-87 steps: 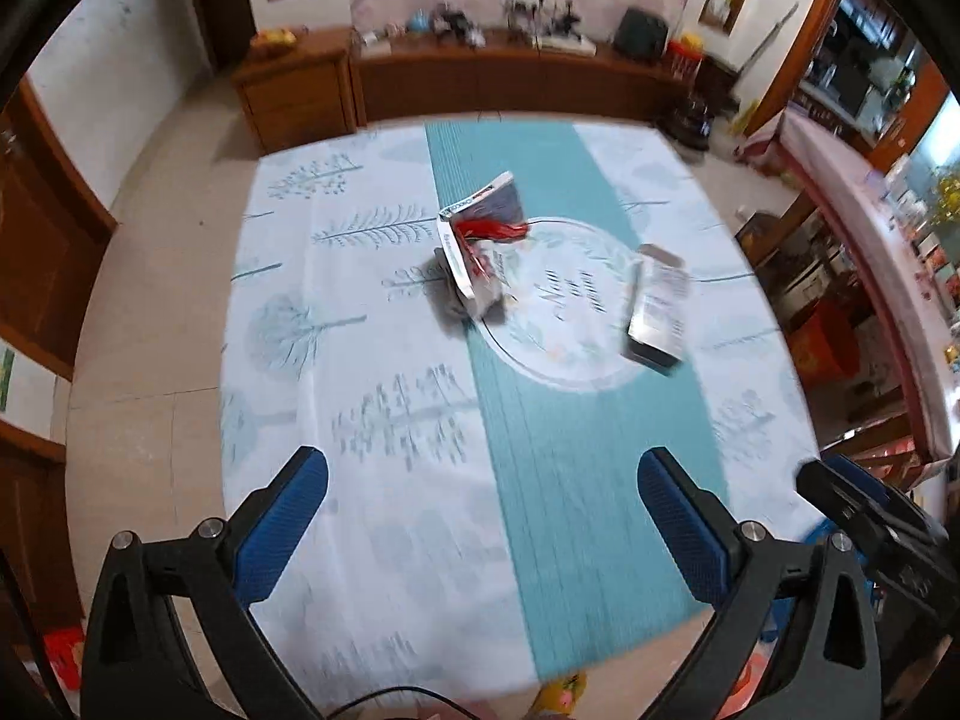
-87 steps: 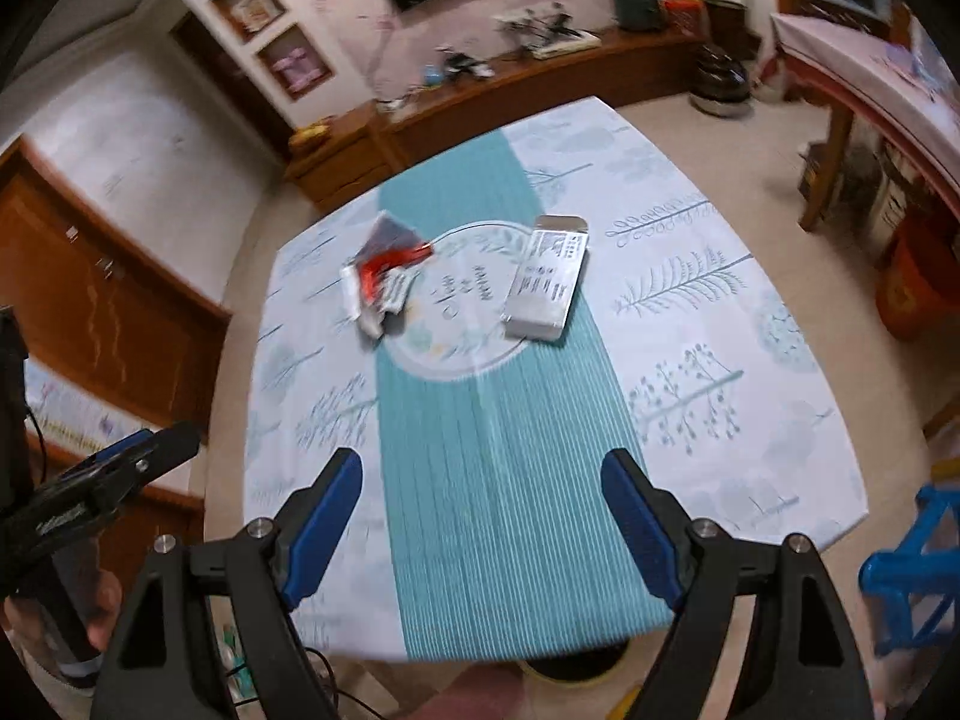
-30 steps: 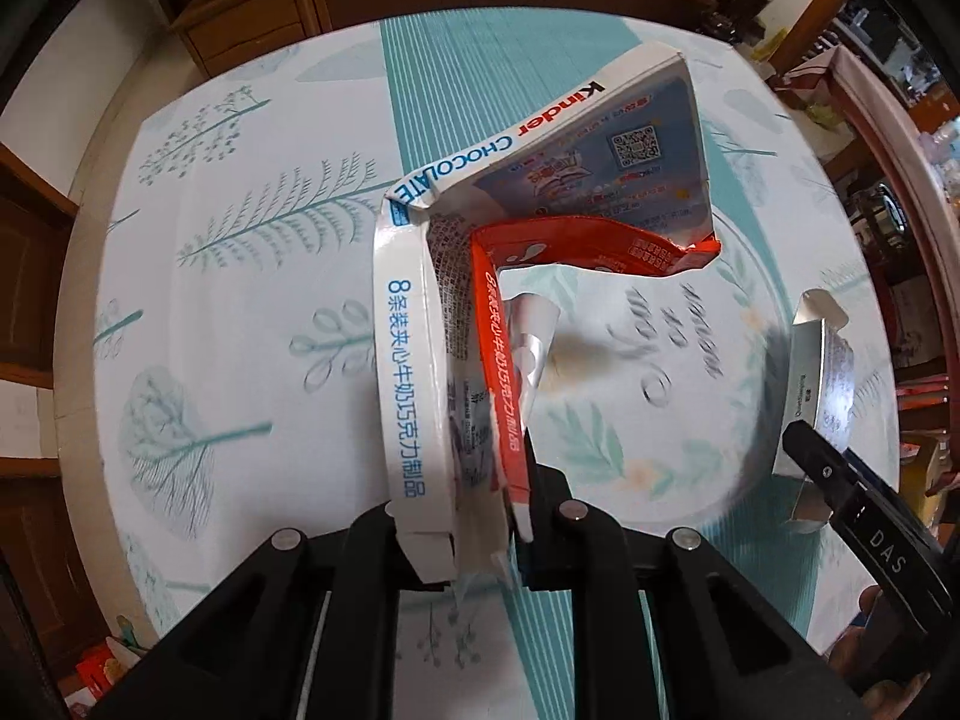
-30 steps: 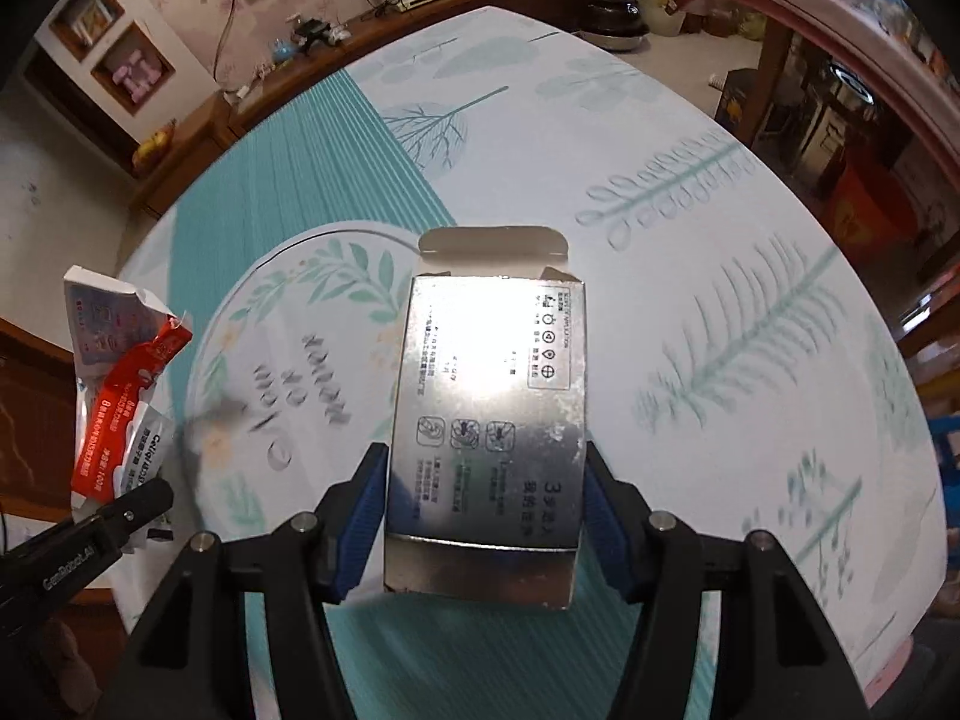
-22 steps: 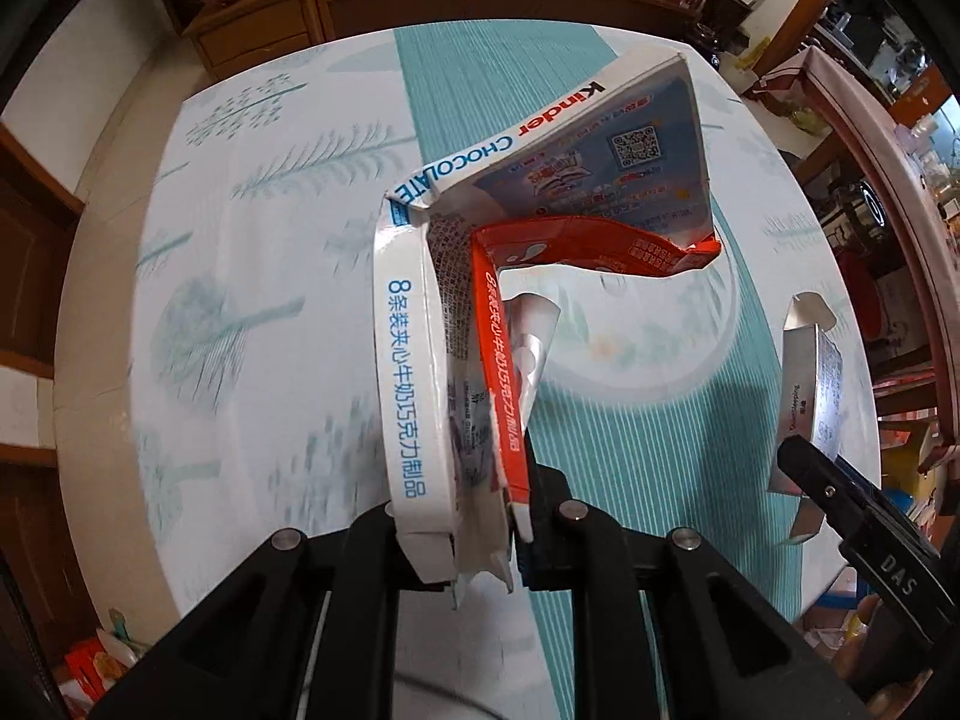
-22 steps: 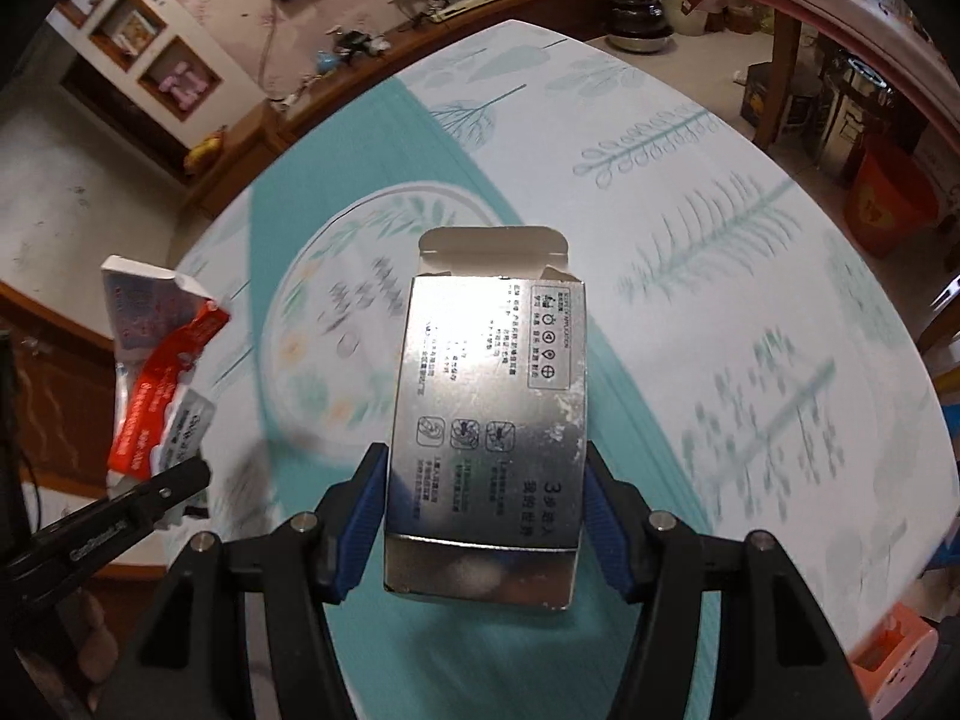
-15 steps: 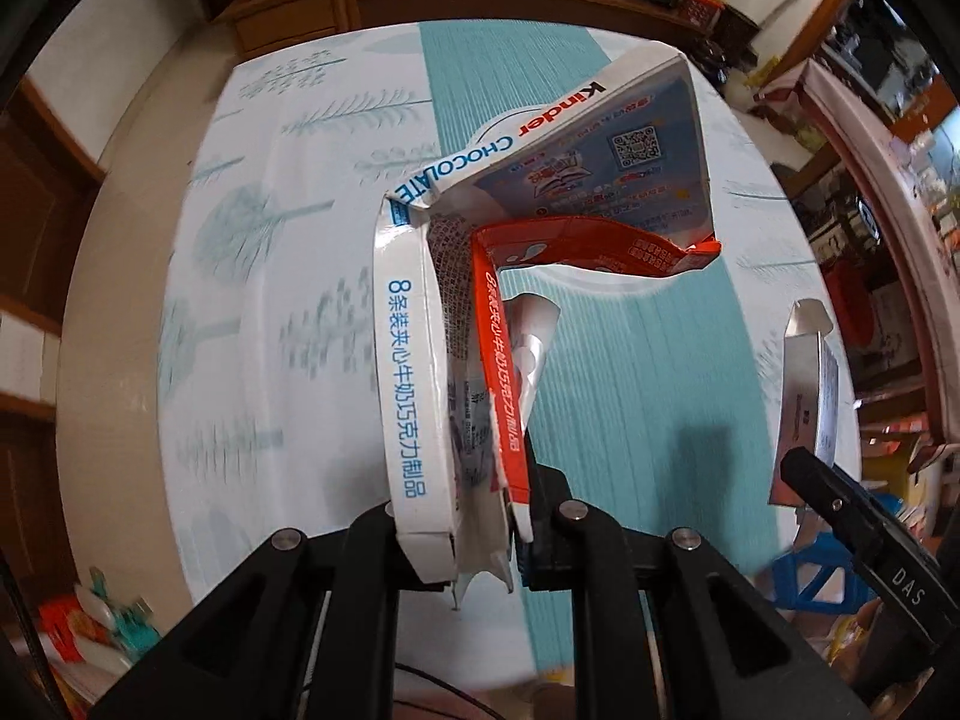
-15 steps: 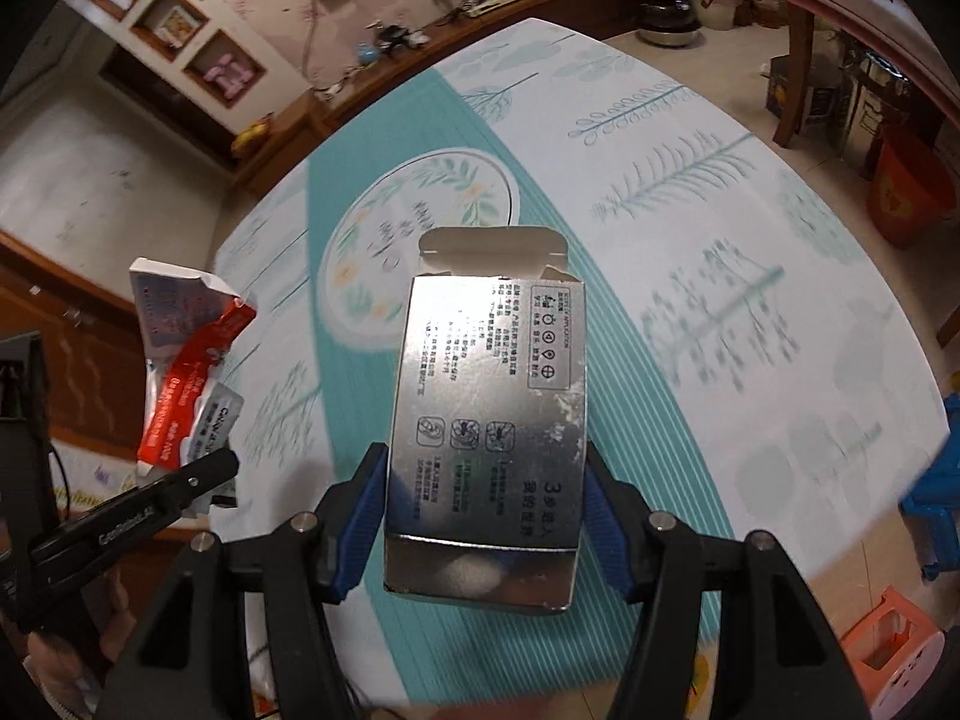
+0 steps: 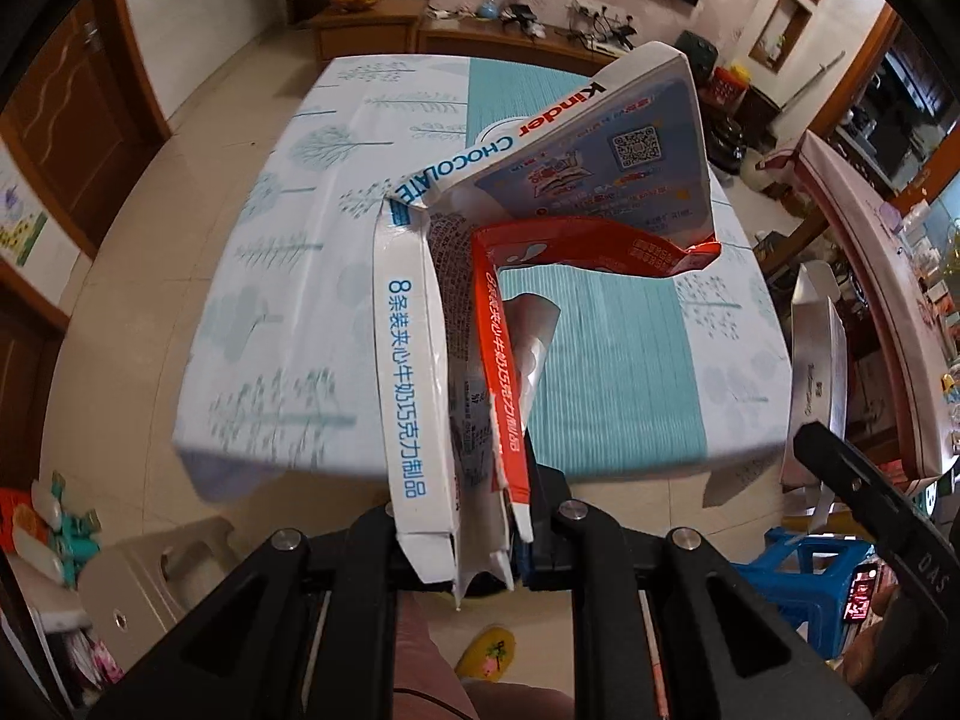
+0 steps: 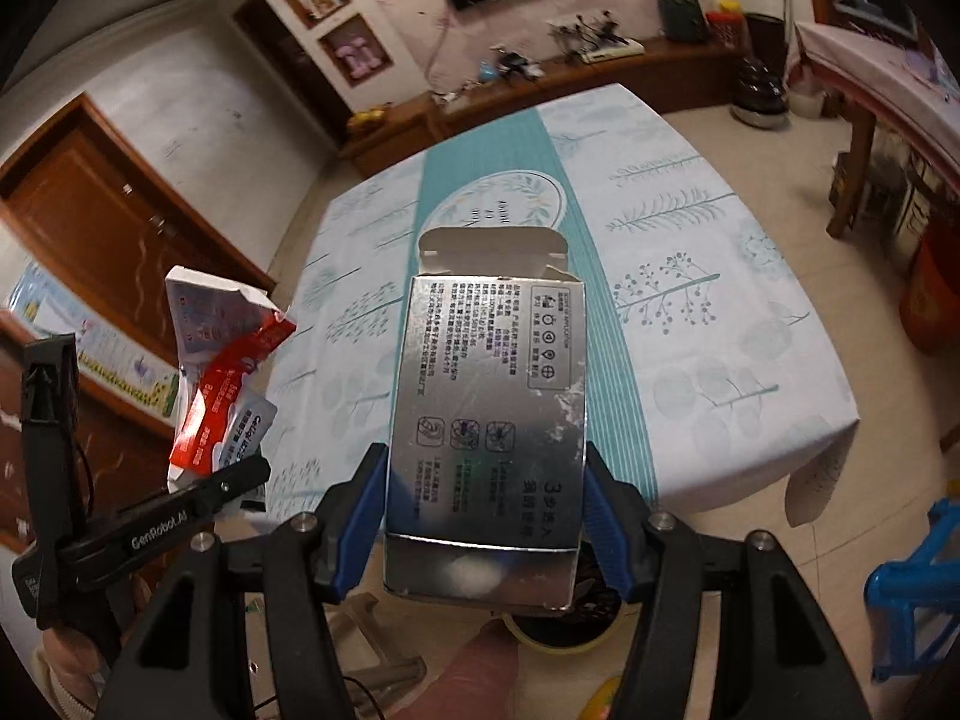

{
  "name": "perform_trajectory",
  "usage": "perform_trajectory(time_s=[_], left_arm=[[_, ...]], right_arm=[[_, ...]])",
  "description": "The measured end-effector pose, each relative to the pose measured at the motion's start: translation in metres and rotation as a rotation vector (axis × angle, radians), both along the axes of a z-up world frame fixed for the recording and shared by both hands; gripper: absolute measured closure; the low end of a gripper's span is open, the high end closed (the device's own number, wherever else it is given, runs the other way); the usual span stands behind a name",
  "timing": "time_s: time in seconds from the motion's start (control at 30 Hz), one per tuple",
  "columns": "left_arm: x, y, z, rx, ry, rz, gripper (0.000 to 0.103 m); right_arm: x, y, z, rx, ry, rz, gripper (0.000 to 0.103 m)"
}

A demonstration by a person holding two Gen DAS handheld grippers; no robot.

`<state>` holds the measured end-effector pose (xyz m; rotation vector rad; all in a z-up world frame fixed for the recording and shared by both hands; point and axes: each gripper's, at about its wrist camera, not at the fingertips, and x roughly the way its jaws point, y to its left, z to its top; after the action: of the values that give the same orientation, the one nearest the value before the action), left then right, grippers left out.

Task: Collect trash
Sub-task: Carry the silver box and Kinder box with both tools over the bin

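At lower centre, left gripper (image 9: 465,540) clamped on torn chocolate box (image 9: 540,192) rising to mid-frame; in the right view, right gripper (image 10: 485,519) pinching silver carton (image 10: 489,420) at centre; behind both, lifted clear of it, table (image 10: 720,360) with leaf-print cloth; farther, wooden sideboard (image 10: 540,90) along upper frame.

Torn white-and-blue cardboard chocolate carton (image 9: 540,180): printed paperboard, slight sheen; red inner flap glossier. Silver rectangular foil-faced box (image 10: 489,414): mirror-like metallic finish, scuffed white near one edge. Left tongs (image 9: 480,546): matt black plastic, bright metal rivets. Right tongs (image 10: 486,516): same, with blue ribbed pads (image 10: 360,516). Counter cover, teal-and-white printed tablecloth (image 10: 690,300): smooth, faintly shiny. Tile floor (image 9: 150,276): glossy.
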<state>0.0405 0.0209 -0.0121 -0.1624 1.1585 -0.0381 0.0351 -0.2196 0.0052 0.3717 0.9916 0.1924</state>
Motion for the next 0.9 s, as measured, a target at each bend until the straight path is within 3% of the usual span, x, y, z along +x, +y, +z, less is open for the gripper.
perform_trajectory(time_s=[0.27, 0.5, 0.7, 0.9], left_arm=[[-0.07, 0.001, 0.024, 0.041, -0.031, 0.023, 0.091], [-0.096, 0.006, 0.037, 0.075, -0.034, -0.012, 0.091], [-0.091, 0.01, 0.011, 0.079, 0.032, -0.075, 0.091], [-0.091, 0.003, -0.056, 0.087, 0.135, -0.16, 0.09]], right_arm=[[-0.055, 0.001, 0.022, 0.011, -0.058, 0.036, 0.042], [-0.083, 0.006, 0.024, 0.015, -0.037, 0.045, 0.042], [-0.094, 0.013, 0.003, 0.007, 0.034, 0.01, 0.042], [-0.097, 0.022, -0.054, -0.026, 0.162, -0.028, 0.042]])
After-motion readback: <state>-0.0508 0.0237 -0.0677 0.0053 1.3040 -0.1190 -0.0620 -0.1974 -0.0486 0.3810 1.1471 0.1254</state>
